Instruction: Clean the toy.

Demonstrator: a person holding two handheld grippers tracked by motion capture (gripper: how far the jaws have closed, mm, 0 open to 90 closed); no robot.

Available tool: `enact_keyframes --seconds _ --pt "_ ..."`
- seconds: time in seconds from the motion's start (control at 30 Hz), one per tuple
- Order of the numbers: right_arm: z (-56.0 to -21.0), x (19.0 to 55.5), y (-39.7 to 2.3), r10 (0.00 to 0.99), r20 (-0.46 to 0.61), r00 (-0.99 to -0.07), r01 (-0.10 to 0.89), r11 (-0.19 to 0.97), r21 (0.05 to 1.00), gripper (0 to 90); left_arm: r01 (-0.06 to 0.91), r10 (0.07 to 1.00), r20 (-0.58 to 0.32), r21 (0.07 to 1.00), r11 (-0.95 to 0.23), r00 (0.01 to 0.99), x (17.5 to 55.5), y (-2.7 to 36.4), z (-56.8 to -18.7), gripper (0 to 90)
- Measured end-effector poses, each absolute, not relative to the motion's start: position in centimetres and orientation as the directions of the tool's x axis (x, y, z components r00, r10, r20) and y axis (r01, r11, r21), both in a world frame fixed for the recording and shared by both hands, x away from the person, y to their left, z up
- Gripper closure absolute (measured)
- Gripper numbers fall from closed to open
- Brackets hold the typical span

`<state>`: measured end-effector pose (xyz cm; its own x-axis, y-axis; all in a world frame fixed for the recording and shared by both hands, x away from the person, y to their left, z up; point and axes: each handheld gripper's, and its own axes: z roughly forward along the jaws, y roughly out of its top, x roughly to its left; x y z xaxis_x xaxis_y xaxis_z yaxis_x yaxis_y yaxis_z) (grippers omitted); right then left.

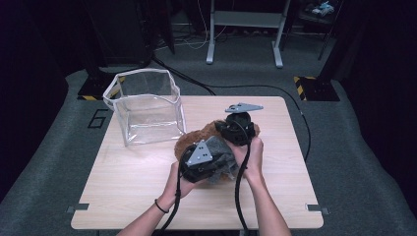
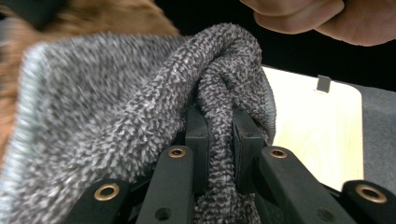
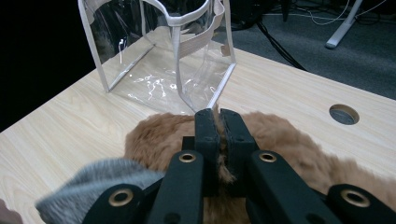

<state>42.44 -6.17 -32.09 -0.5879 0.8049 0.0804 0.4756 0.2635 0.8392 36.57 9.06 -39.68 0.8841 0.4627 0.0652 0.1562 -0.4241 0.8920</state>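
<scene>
Left gripper [image 2: 219,135]: jaws clamped on a bunched fold of the grey knobbly knitted cloth [image 2: 116,107], fabric squeezed tight between both pads, the rest draping off to the side. In the high view the left gripper [image 1: 199,164] sits at the near-middle of the light wooden table [image 1: 123,187], grey cloth [image 1: 221,157] lifted partly off the pile.

Right gripper [image 3: 217,130]: jaws pinched together on a tuft of the brown furry fabric piece [image 3: 289,140], pile squashed in the narrow gap. In the high view the right gripper [image 1: 238,130] is just behind the left one, over the brown fabric [image 1: 196,137], which lies flat on the table and touches or nearly touches the clear plastic open-top bag with pale trim [image 1: 145,105] standing upright at the far left.

Step in hand, as I read it: pulling the grey cloth apart from the brown piece, likely for packing into the bag.

To do it well: keep the right gripper pinning the brown piece down so it doesn't drag along; raise the grey cloth straight and clear before swinging toward the bag. Grip is on a fold, so hanging ends could snag the bag's soft rim and tip it. Come in from above the opening, lower the cloth in, then release.
</scene>
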Motion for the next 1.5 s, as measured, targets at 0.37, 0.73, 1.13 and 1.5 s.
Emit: enact_keyframes --seconds 0.37,0.73,1.13,1.5 --pt "-32.1 42.5 -6.2 0.800 0.085 -0.593 0.472 0.261 0.842 86.7 0.185 0.418 0.048 0.846 -0.500 0.907 36.8 6.6 -41.8 80.5" --pt "-32.2 42.5 -7.2 0.806 0.092 -0.584 0.483 0.254 0.838 86.7 0.208 0.411 0.030 0.827 -0.522 0.911 35.2 9.5 -43.2 80.2" --pt "-31.6 41.9 -7.9 0.801 0.075 -0.594 0.489 0.286 0.824 86.8 0.357 0.635 0.013 0.818 -0.451 0.772 38.7 15.4 -43.5 80.1" --pt "-31.3 41.8 -8.0 0.816 0.073 -0.574 0.501 0.279 0.819 86.8 0.294 0.676 0.013 0.894 -0.338 0.737 37.4 17.7 -39.7 79.9"
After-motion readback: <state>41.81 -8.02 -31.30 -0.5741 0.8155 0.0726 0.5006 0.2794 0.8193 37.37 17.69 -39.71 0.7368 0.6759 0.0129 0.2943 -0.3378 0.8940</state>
